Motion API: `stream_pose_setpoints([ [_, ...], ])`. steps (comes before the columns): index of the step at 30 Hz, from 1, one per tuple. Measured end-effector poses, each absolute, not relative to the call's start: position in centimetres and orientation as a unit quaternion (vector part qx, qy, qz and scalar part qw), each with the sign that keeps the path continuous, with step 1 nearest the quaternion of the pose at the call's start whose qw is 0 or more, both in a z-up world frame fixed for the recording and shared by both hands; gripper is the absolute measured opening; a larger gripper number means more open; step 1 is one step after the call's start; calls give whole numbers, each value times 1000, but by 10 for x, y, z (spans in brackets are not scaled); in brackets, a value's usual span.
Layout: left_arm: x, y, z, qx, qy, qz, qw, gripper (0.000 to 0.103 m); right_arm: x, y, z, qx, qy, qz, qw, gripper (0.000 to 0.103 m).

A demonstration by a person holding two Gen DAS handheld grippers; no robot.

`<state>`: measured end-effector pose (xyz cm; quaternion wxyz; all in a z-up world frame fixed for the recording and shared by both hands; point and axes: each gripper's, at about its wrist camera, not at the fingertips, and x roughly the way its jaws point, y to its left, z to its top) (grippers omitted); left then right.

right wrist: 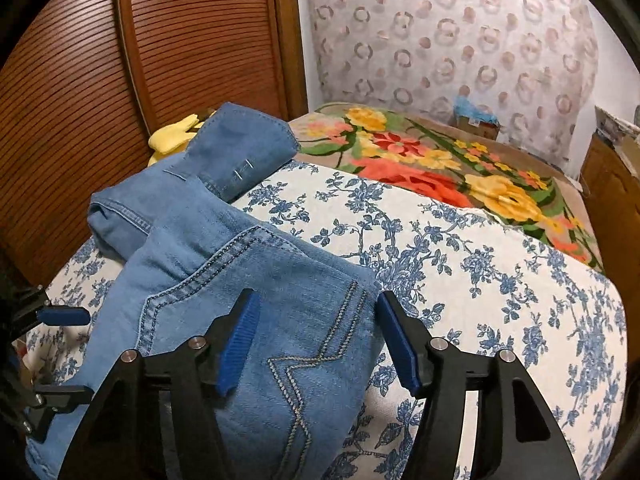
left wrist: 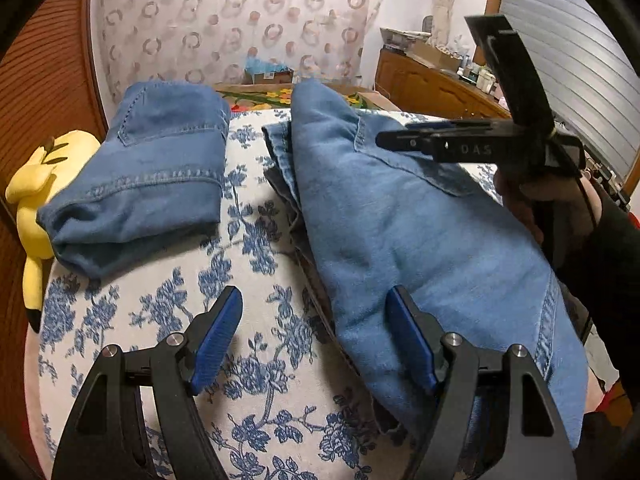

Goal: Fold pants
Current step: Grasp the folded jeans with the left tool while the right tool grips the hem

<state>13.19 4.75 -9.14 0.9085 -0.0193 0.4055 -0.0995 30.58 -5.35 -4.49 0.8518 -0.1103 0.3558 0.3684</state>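
A folded pair of light blue jeans [left wrist: 404,232] lies on the blue-flowered bedspread [left wrist: 256,264]; it also shows in the right wrist view [right wrist: 256,304]. My left gripper [left wrist: 316,336] is open and empty, its right finger over the near left edge of the jeans. My right gripper [right wrist: 316,340] is open and empty above the jeans' stitched back pocket; in the left wrist view [left wrist: 404,136] it hovers over the far end. A second, darker folded pair [left wrist: 148,176] lies to the left [right wrist: 224,152].
A yellow plush toy [left wrist: 36,200] sits at the bed's left edge against a wooden slatted wardrobe [right wrist: 120,60]. A bright flowered blanket [right wrist: 440,168] covers the far part of the bed. A wooden cabinet [left wrist: 432,84] with clutter stands at the back right.
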Motion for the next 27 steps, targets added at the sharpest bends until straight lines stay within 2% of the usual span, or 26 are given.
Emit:
stream_pose_setpoints([
  [6, 154, 50, -73, -20, 388, -99, 916, 76, 308, -73, -42, -79, 377, 373, 844, 74],
  [14, 207, 54, -61, -27, 385, -102, 917, 76, 311, -99, -40, -57, 399, 392, 827, 76],
  [27, 238, 57, -87, -40, 422, -102, 900, 76, 337, -82, -64, -21, 439, 448, 779, 76],
])
